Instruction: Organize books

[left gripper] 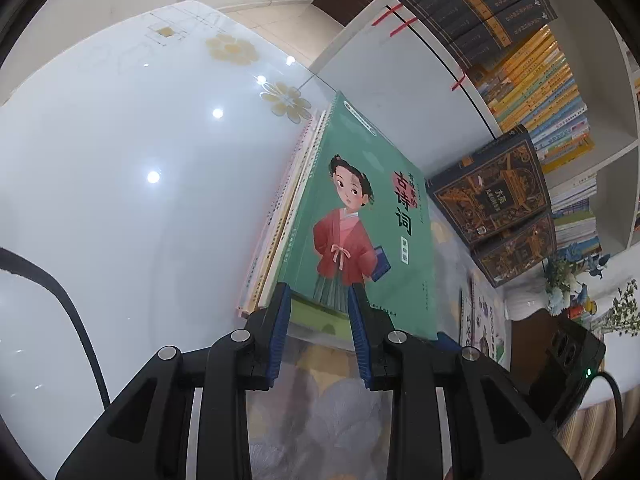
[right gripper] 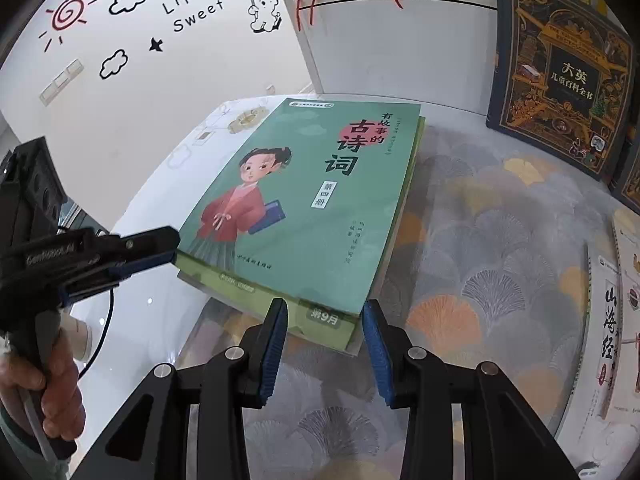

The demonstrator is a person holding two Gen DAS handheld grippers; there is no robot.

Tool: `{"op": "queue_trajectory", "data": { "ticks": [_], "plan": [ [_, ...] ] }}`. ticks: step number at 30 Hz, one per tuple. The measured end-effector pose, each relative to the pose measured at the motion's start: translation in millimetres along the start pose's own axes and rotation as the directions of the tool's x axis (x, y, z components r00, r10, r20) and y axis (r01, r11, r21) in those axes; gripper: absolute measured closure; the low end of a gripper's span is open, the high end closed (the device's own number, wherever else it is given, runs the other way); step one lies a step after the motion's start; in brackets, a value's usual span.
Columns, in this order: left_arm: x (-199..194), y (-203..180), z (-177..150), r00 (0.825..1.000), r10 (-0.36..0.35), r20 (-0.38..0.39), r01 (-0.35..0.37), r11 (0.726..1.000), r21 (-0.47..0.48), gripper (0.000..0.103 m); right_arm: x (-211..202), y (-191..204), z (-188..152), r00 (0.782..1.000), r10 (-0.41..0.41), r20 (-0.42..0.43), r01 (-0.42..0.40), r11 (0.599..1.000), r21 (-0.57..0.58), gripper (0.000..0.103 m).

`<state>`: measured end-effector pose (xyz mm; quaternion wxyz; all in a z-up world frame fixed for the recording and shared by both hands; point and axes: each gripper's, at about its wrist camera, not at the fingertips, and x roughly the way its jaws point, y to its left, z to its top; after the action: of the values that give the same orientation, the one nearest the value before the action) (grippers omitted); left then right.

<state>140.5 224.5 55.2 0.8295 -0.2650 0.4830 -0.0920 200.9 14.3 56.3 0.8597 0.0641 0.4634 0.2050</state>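
Books in a stack (right gripper: 296,216), green one on top, lie on the counter (left gripper: 120,200) just ahead of both claws. Left claw (right gripper: 172,246) grips the stack's near-left corner; right claw (right gripper: 326,312) straddles its near edge, jaws apart.

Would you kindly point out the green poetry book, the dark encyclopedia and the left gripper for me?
green poetry book (right gripper: 296,200): right wrist view, middle of its front cover.
dark encyclopedia (right gripper: 560,76): right wrist view, its ornate front cover.
left gripper (left gripper: 319,294): left wrist view, midway between its fingertips.
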Motion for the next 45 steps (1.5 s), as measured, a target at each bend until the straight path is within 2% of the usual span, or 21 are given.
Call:
{"op": "queue_trajectory", "data": {
  "ticks": [4,7,10,14,19,21,26,31,34,36,38,40,42,45],
  "plan": [
    [-6,-7,1,0.999,0.035,0.035,-0.035,0.999,0.017,0.077,-11,-1,-9,0.999,0.025,-0.032,-0.026,0.999,-0.039,0.066],
    [-4,-1,6,0.998,0.034,0.055,-0.033,0.999,-0.02,0.077,-29,-14,-16,0.999,0.025,0.025,-0.025,1.0,0.002,0.066],
    [2,5,14,0.997,0.04,0.073,-0.036,0.998,-0.053,0.077,-31,-30,-4,0.997,0.032,0.066,-0.037,0.996,0.08,0.061],
    [13,5,23,0.998,0.024,0.059,-0.02,0.998,-0.066,0.077,-7,-38,16,0.996,0.085,0.022,-0.087,0.988,0.13,0.061],
    [16,-2,25,0.998,0.03,0.057,-0.028,0.999,-0.036,0.077,7,-28,20,0.993,0.118,0.006,-0.118,0.986,0.115,0.06],
    [15,-3,24,0.998,0.032,0.059,-0.03,0.999,-0.032,0.077,8,-22,17,0.995,0.103,0.01,-0.103,0.99,0.099,0.059],
    [12,2,22,0.998,0.013,0.056,-0.011,0.999,-0.049,0.077,6,-26,20,0.992,0.127,0.014,-0.127,0.985,0.113,0.059],
    [11,-1,21,0.999,0.014,0.042,-0.012,0.999,-0.045,0.074,5,-22,23,0.992,0.122,0.002,-0.122,0.988,0.098,0.055],
    [8,-6,16,0.999,0.028,0.035,-0.027,1.0,-0.007,0.074,-1,-15,21,0.995,0.099,0.004,-0.1,0.992,0.077,0.052],
    [5,-7,11,1.0,-0.007,0.026,0.008,1.0,-0.003,0.074,-2,-10,20,0.995,0.095,-0.002,-0.095,0.994,0.05,0.051],
    [7,-7,5,1.0,-0.027,0.003,0.027,0.999,-0.019,0.074,-2,-2,18,0.991,0.135,-0.022,-0.134,0.991,0.027,0.051],
    [7,-10,3,1.0,-0.011,0.017,0.011,1.0,0.006,0.074,1,8,17,0.991,0.132,-0.029,-0.133,0.991,-0.007,0.051],
    [3,-13,3,0.999,0.017,0.037,-0.017,1.0,0.007,0.074,1,15,16,0.995,0.094,-0.025,-0.095,0.994,-0.054,0.051],
    [-7,-12,6,0.996,0.011,0.085,-0.011,1.0,0.002,0.074,-5,0,13,0.996,0.085,-0.018,-0.085,0.996,-0.014,0.051]
  ]
}}
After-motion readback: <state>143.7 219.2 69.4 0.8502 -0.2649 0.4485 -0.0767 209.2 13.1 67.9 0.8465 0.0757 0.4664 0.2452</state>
